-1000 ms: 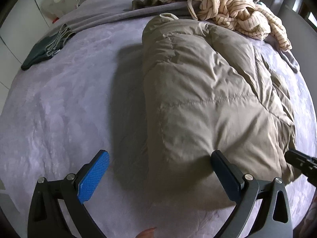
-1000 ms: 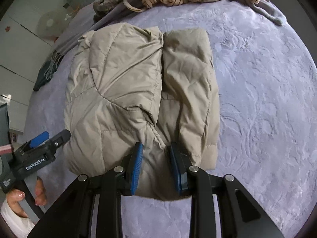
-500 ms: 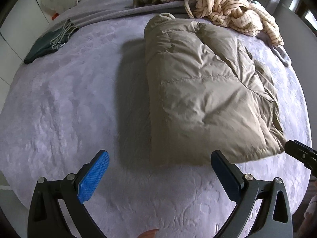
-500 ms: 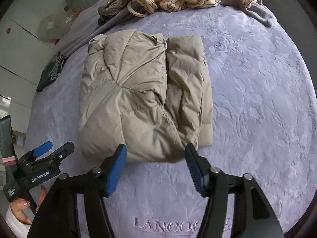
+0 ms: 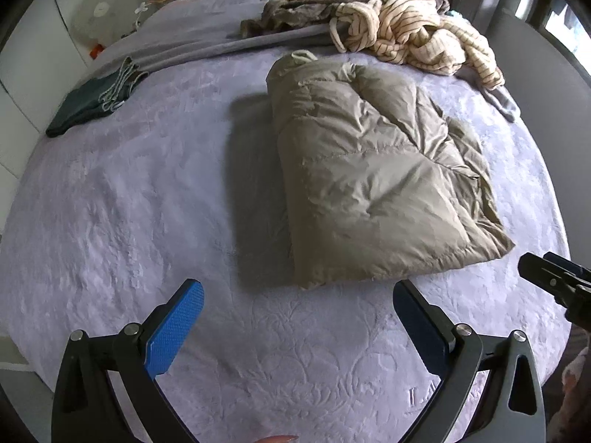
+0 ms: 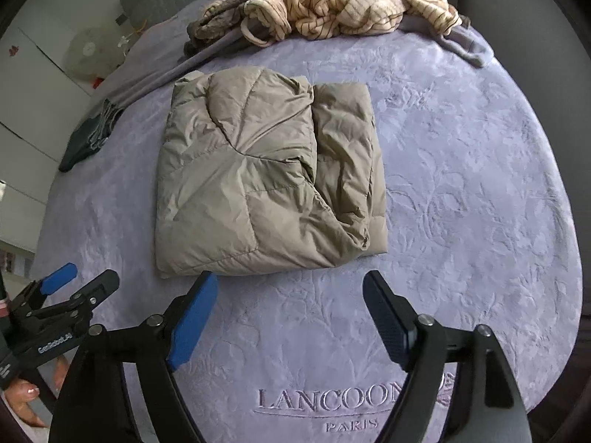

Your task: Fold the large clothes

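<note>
A beige padded jacket lies folded into a thick rectangle on the lavender bed cover. It also shows in the right wrist view, with one folded part lapped over another. My left gripper is open and empty, just short of the jacket's near edge. My right gripper is open and empty, also just short of the near edge. The right gripper's tip shows at the right of the left wrist view. The left gripper shows at the lower left of the right wrist view.
A heap of striped cream and brown clothes lies at the far side of the bed. A dark green folded garment lies at the far left. A white fan stands beyond the bed. The cover carries embroidered lettering near its front edge.
My right gripper has opened and let go of the jacket's near edge. Both grippers have drawn back from the jacket, which now lies free on the bed.
</note>
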